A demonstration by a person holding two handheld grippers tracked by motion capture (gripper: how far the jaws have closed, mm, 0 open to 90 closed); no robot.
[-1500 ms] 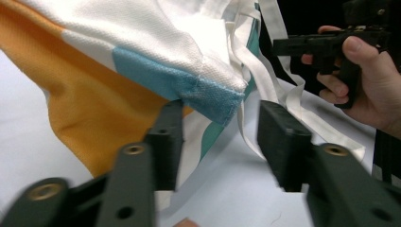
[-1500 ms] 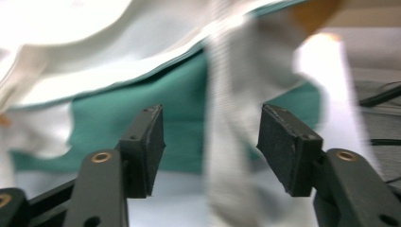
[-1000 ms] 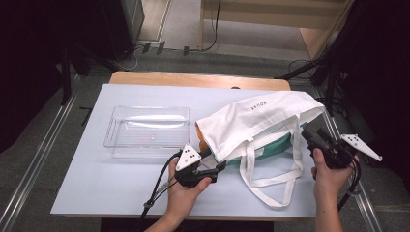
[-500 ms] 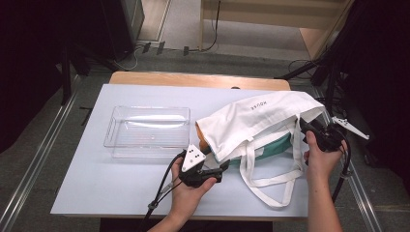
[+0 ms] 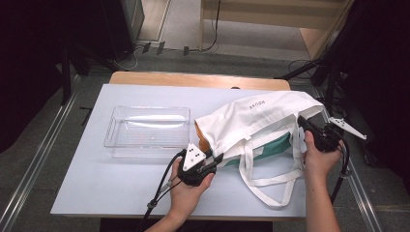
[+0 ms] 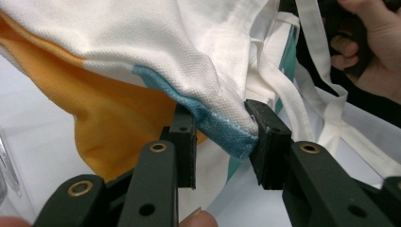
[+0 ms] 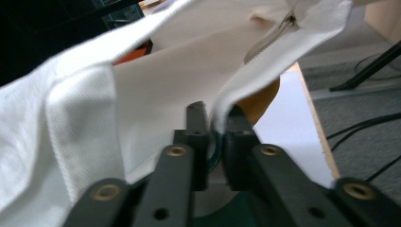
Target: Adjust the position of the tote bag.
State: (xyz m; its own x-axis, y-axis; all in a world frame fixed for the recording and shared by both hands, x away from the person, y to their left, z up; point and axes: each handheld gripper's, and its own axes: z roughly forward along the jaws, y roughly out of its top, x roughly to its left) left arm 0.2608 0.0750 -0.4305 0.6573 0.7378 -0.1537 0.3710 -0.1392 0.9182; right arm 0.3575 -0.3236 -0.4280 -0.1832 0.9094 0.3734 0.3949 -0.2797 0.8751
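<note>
A white tote bag (image 5: pixel 261 121) with teal and orange panels lies on its side on the white table (image 5: pixel 121 193). My left gripper (image 5: pixel 218 158) is at the bag's lower left edge. In the left gripper view its jaws (image 6: pixel 222 142) have just been closing and now pinch the teal hem (image 6: pixel 227 130) between both pads. My right gripper (image 5: pixel 302 121) is at the bag's right end. Its jaws (image 7: pixel 215 137) have just been closing too and are clamped on the white cloth edge (image 7: pixel 265 66) there. The bag's straps (image 5: pixel 270 193) loop toward the table's front edge.
A clear plastic tray (image 5: pixel 113 133) stands empty left of the bag, close to my left gripper. A wooden board (image 5: pixel 193 79) runs along the table's far edge. Cables lie on the floor beyond it. Bare table lies in front of the tray.
My right hand has moved up and left to the bag's right end, and its gripper now sits against the cloth. The left hand has stayed where it was.
</note>
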